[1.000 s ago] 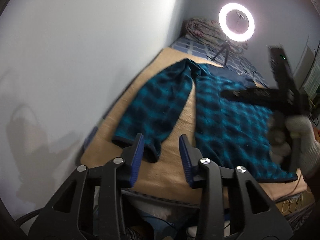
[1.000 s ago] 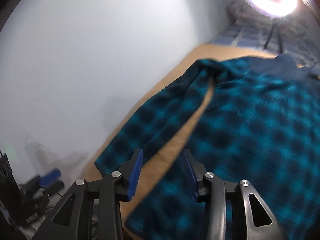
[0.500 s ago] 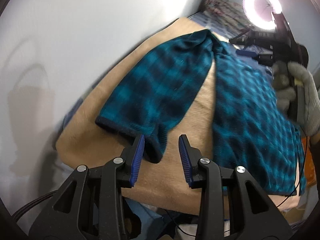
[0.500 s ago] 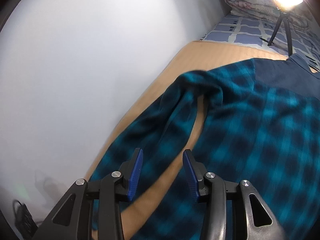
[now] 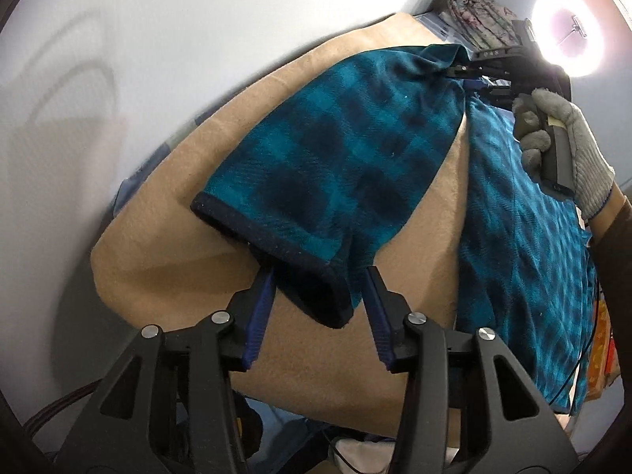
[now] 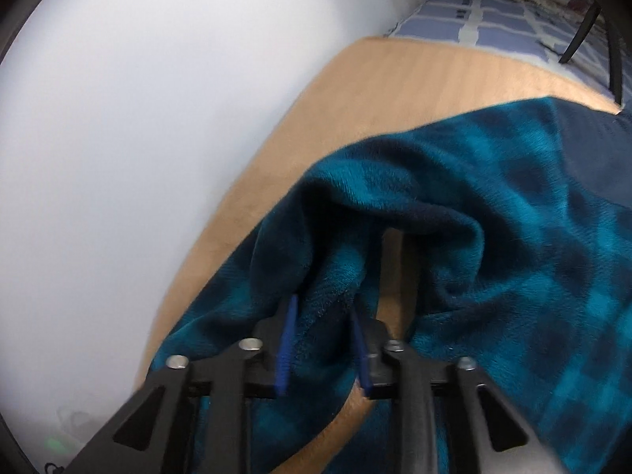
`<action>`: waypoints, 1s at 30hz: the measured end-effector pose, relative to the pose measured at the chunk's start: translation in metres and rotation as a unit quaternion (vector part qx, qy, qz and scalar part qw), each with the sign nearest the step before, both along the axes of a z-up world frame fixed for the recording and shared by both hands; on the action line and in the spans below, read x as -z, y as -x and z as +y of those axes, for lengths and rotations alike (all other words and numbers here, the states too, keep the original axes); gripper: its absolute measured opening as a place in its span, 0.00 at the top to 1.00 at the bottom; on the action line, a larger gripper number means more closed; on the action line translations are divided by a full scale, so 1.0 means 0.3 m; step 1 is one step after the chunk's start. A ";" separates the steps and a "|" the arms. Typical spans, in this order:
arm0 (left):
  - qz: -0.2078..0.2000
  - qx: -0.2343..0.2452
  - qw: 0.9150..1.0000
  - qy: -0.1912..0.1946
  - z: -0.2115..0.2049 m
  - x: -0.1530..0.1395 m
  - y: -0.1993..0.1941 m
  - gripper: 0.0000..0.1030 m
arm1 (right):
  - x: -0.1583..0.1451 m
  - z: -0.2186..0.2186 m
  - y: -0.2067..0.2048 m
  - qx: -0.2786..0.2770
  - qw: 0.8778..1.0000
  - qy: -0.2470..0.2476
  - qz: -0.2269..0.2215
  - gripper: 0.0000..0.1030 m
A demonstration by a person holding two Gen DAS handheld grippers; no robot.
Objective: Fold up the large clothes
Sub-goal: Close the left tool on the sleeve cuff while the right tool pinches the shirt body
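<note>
Teal plaid shirt (image 5: 493, 205) lies flat on the bed (image 5: 166, 213). My left gripper (image 5: 316, 288) straddles the cuff (image 5: 276, 249), jaws apart; my right gripper (image 6: 322, 316) brackets the sleeve's shoulder end, not clamped. Next: close both, fold sleeve inward.

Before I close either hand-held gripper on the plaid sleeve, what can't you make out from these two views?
- Left wrist view: whether the left hand-held gripper has the sleeve cuff between its fingers; the cuff hides the fingertips.
- Right wrist view: the right hand-held gripper fingertips, buried in sleeve folds; motion blur too.
- The garment's right side: cut off by the frame edges in both views.
</note>
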State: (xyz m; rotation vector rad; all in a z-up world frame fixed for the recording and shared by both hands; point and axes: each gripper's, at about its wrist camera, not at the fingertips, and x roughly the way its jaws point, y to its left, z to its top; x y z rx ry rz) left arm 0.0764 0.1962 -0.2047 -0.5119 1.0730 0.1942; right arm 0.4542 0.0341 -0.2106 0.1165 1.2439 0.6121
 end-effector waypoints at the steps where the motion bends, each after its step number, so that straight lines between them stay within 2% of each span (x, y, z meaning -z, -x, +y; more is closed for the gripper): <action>1: -0.002 -0.004 1.000 -0.001 0.005 -0.002 0.001 0.58 | 0.000 -0.003 0.001 -0.003 1.000 -0.004 0.001 0.90; 2: -0.003 -0.007 1.000 0.000 0.009 -0.004 0.002 0.65 | -0.002 -0.005 0.001 -0.004 1.000 -0.004 -0.001 0.93; 3: -0.001 -0.009 1.000 0.002 0.013 -0.001 -0.002 0.87 | -0.008 -0.007 0.000 -0.008 1.000 -0.004 -0.005 0.94; 4: 0.000 -0.007 1.000 0.008 0.017 0.002 -0.003 0.96 | -0.016 -0.010 0.003 -0.013 1.000 -0.006 -0.009 0.94; 6: -0.014 -0.004 1.000 0.004 0.006 -0.010 0.001 0.98 | -0.025 -0.015 0.003 -0.017 1.000 -0.009 -0.009 0.95; 9: -0.045 0.007 0.998 -0.036 -0.020 -0.070 0.014 0.99 | -0.038 -0.035 0.010 -0.021 1.000 -0.017 -0.010 0.96; 11: -0.065 0.007 0.997 -0.050 -0.015 -0.115 0.030 0.99 | -0.039 -0.051 0.020 -0.023 0.999 -0.024 -0.010 0.96; 15: -0.087 0.013 0.993 -0.074 -0.008 -0.177 0.092 0.99 | -0.074 -0.141 0.029 -0.020 0.997 -0.070 -0.013 0.97; 17: -0.089 0.050 0.992 -0.075 -0.050 -0.176 0.096 0.99 | -0.042 -0.201 0.035 -0.007 0.995 -0.095 0.004 0.97; 20: -0.073 0.117 0.986 -0.090 -0.158 -0.140 0.076 0.99 | 0.051 -0.232 0.054 0.000 0.998 -0.050 0.022 0.97; 23: -0.062 0.161 0.981 -0.091 -0.220 -0.109 0.070 0.99 | 0.050 -0.270 0.074 0.007 0.998 -0.064 0.022 0.97; 27: -0.077 0.156 0.981 -0.085 -0.190 -0.130 0.069 0.99 | -0.019 -0.352 0.083 0.026 0.992 -0.123 0.016 0.97; 28: -0.082 0.146 0.982 -0.082 -0.171 -0.136 0.070 0.99 | -0.026 -0.366 0.089 0.027 0.992 -0.121 0.015 0.97; 30: -0.088 0.135 0.985 -0.066 -0.135 -0.132 0.080 0.99 | -0.018 -0.378 0.100 0.018 0.996 -0.088 0.015 0.97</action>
